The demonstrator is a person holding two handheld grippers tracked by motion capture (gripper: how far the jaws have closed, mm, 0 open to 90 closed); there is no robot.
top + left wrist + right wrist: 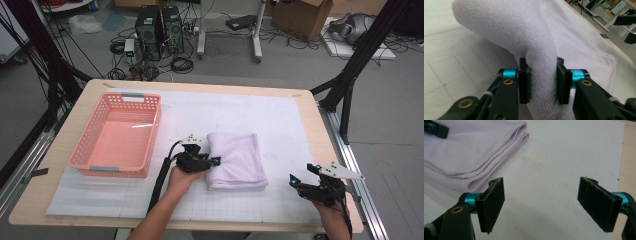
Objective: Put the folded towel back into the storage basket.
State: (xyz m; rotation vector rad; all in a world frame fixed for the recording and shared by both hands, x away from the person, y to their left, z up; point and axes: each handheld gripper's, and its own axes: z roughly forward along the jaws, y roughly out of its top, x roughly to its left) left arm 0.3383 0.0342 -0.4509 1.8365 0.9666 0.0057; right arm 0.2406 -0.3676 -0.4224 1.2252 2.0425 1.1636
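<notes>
We hold the folded towel (236, 161), lying on the table (280, 117) beside the pink basket (118, 135), pinched in our left gripper (541, 82); right gripper (546, 205) waits wide. Lifting one-sided, the folds may unfold.

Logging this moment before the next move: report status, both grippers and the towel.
Left gripper shut on the folded towel, fingers pinching its near-left edge. Right gripper open, off the towel's right. Pink basket sits left; nothing blocks the way.
</notes>
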